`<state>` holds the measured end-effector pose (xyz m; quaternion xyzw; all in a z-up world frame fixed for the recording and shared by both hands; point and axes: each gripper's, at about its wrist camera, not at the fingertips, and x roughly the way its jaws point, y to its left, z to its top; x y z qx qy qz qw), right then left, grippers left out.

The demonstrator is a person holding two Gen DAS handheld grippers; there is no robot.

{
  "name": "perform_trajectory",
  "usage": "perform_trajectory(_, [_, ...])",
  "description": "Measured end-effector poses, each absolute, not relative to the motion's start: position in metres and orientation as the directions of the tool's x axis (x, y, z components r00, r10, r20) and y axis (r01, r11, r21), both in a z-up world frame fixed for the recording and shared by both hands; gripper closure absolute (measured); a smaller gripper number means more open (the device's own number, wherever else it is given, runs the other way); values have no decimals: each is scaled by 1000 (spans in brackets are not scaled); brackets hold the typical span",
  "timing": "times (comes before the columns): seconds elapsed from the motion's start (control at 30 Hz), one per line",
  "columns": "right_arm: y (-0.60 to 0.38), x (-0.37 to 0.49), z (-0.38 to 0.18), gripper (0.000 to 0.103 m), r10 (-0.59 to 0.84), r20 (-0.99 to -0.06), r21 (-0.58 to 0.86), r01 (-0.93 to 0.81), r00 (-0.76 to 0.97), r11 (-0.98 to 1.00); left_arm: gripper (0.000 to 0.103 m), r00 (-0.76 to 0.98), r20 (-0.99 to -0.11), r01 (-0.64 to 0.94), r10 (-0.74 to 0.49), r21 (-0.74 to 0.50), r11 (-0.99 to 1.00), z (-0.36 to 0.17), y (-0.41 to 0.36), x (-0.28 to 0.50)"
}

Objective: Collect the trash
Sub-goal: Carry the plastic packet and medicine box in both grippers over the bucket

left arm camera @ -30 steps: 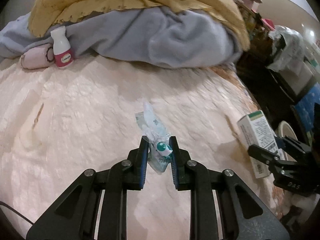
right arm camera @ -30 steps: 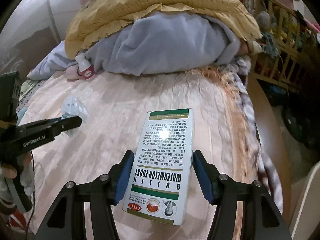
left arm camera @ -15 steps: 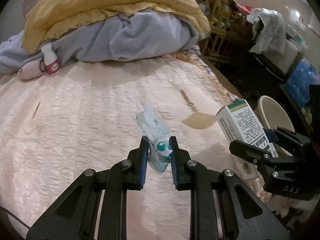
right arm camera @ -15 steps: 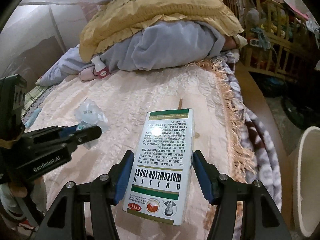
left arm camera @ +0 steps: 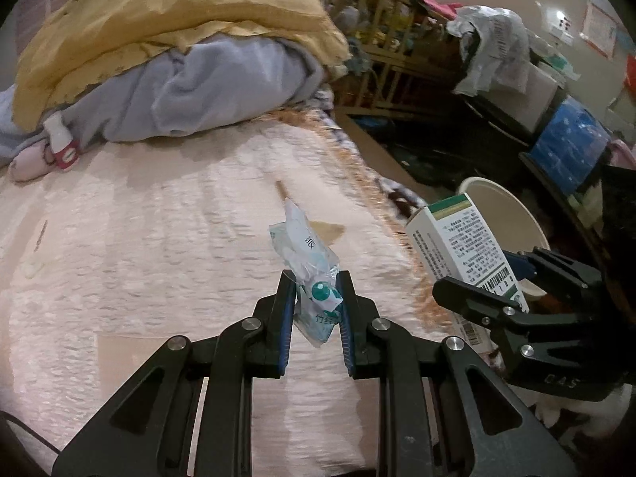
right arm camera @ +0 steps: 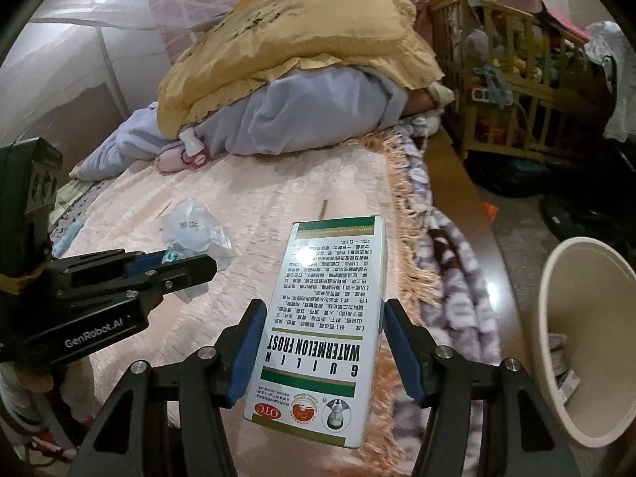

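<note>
My left gripper (left arm camera: 316,280) is shut on a crumpled clear plastic wrapper (left arm camera: 308,254) with teal print, held above the pink bedspread (left arm camera: 159,246). The wrapper also shows in the right wrist view (right arm camera: 194,230), with the left gripper (right arm camera: 198,266) at the left. My right gripper (right arm camera: 320,310) is shut on a white and green medicine box (right arm camera: 330,310), held over the bed's right edge. The box also shows in the left wrist view (left arm camera: 465,246). A beige trash bin (right arm camera: 576,338) stands on the floor at the right, with some trash inside; it also shows in the left wrist view (left arm camera: 512,214).
A yellow quilt (left arm camera: 171,20) over grey bedding (left arm camera: 206,91) is piled at the head of the bed. A small white bottle with a red label (left arm camera: 59,143) lies against it. A wooden crib (right arm camera: 516,79) and clutter stand beyond the bed's right side.
Both grippers have swung right toward the bed's edge with their loads. The trash bin has come into view beside the bed.
</note>
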<state>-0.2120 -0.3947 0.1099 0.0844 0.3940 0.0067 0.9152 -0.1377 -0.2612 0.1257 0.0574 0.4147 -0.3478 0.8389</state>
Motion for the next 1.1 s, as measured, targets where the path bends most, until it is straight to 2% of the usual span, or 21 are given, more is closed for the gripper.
perform_trajectory(1.1, [-596, -297, 109, 44, -193, -723, 152, 426, 663, 892, 85, 214, -748, 830, -628, -200, 521, 139, -476, -188])
